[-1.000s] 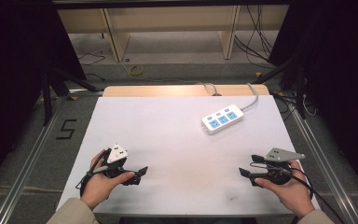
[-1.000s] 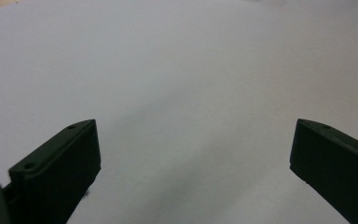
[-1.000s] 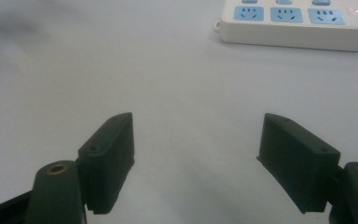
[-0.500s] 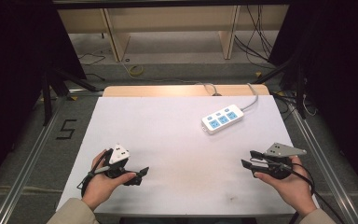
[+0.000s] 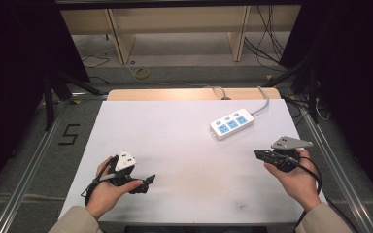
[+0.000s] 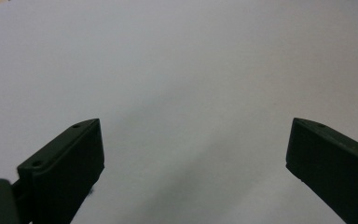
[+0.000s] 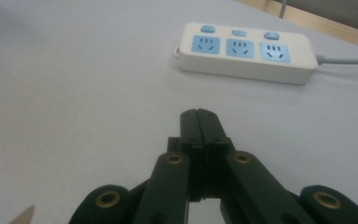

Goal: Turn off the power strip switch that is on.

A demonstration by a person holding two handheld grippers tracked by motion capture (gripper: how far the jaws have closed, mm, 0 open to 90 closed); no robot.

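Observation:
A white power strip (image 5: 231,123) with three blue sockets lies on the white table (image 5: 175,145) at the back right; its grey cord runs off the far edge. In the right gripper view the power strip (image 7: 244,52) sits ahead of my right gripper (image 7: 200,114), whose jaws are pressed together with nothing between them. My right gripper (image 5: 258,154) is held near the table's right edge, pointing left. My left gripper (image 5: 148,180) rests at the front left, and in the left gripper view its jaws stand wide apart over bare table (image 6: 191,79).
A wooden strip (image 5: 194,93) borders the table's far edge. Metal rails (image 5: 39,155) run along both sides on the floor. Shelving legs and cables stand beyond the table. A "5" mark (image 5: 69,134) is on the floor at left.
My right gripper has shifted slightly forward and left and turned toward the power strip. The left gripper has stayed in place.

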